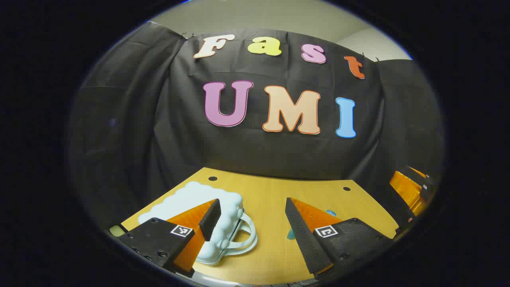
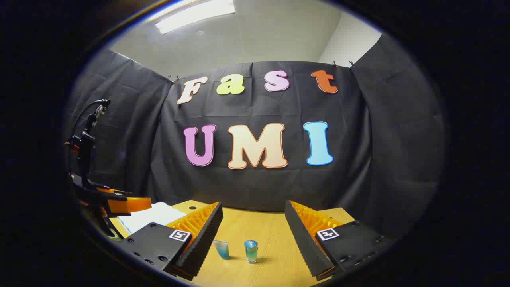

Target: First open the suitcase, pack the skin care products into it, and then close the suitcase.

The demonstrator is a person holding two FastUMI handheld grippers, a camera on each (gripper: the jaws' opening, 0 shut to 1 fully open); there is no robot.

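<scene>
Between the spread fingers of the left gripper (image 1: 251, 223), which hold nothing, lies bare table (image 1: 271, 199); the closed pale suitcase (image 1: 199, 203) sits behind its left finger, handle toward the gap. The right gripper (image 2: 253, 227) is also spread and empty, above a small bottle (image 2: 251, 251) and a tube (image 2: 222, 249) standing close together.

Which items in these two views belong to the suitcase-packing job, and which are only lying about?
Job items: pale blue suitcase, closed, handle toward the camera; small blue bottle standing upright; blue tube beside it.

Lying about: small greenish object at the table edge, too cut off to identify.
</scene>
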